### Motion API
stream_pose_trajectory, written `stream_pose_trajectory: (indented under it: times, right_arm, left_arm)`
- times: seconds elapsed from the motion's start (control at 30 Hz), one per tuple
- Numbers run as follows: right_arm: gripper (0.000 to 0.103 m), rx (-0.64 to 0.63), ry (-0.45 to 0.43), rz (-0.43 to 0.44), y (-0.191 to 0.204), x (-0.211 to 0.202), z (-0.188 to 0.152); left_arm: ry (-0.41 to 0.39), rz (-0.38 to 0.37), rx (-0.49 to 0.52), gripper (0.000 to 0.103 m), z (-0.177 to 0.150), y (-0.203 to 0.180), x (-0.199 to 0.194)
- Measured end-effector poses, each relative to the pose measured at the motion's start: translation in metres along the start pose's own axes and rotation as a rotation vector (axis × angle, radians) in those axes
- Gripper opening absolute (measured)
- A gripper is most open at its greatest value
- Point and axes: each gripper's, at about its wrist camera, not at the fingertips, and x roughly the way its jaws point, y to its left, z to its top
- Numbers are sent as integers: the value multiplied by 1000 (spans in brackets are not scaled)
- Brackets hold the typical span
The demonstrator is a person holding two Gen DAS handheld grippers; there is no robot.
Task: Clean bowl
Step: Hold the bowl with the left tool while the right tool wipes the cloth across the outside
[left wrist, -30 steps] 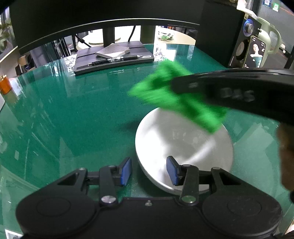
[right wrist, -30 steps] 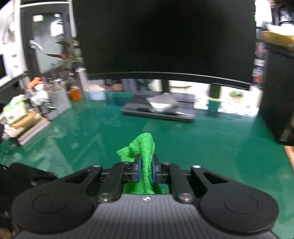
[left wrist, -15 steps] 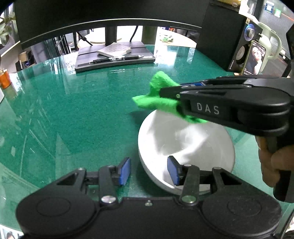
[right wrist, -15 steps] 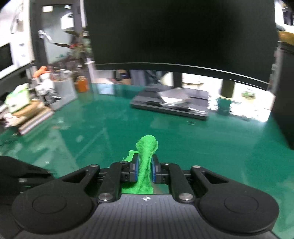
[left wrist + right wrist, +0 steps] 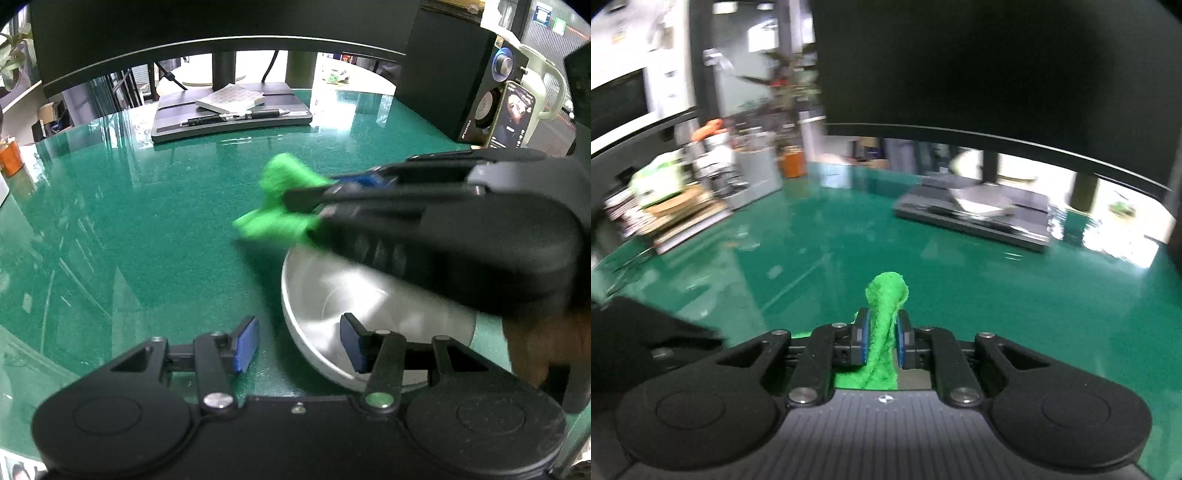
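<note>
A shiny metal bowl (image 5: 343,295) sits on the green table (image 5: 122,236) right in front of my left gripper (image 5: 299,343). Its jaws are opening; the bowl's near rim lies between them, with one blue pad (image 5: 352,345) inside the bowl, the other outside, and neither pressing on it. My right gripper (image 5: 314,201) reaches in from the right above the bowl's far rim, shut on a bright green cloth (image 5: 284,199) that hangs out over the table. In the right wrist view the right gripper (image 5: 882,339) pinches the green cloth (image 5: 886,295) upright between its pads. A hand (image 5: 543,343) holds that gripper.
A curved monitor (image 5: 221,33) spans the back. Beneath it lies a dark folder (image 5: 229,118) carrying a notepad and pen. A black speaker (image 5: 461,74) and a phone (image 5: 513,114) stand at the back right. An orange jar (image 5: 9,158) and desk clutter (image 5: 683,206) are at the left.
The right gripper has carried the green cloth leftward, from over the bowl to past its far-left rim. The left gripper stays in place, its jaws slightly wider.
</note>
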Motion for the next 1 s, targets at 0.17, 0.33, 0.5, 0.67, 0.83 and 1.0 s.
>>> stream_pose_trajectory:
  times: [0.17,0.33,0.5,0.67,0.83,1.0]
  right_arm:
    - [13,36,13,-2,-3,4,0]
    - [13,-2,11,79,14,4,-2]
    - [13,67,12,-36,-9,3,-2]
    - [14,101,25,-61,-14,1,-3]
    - [14,78,13,-36,-2,2,-4]
    - [14,147,28,-105,-22,-9,-10]
  left_arm:
    - [0,2,0,50,0,0,0]
    - [2,3,4,51,0,-1,0]
    - [2,0,9,52,0,-2,-1]
    - [2,0,13,52,0,-3,0]
    - [6,1,18,52,0,-4,0]
    - [10,5,19,60,-1,-5,1]
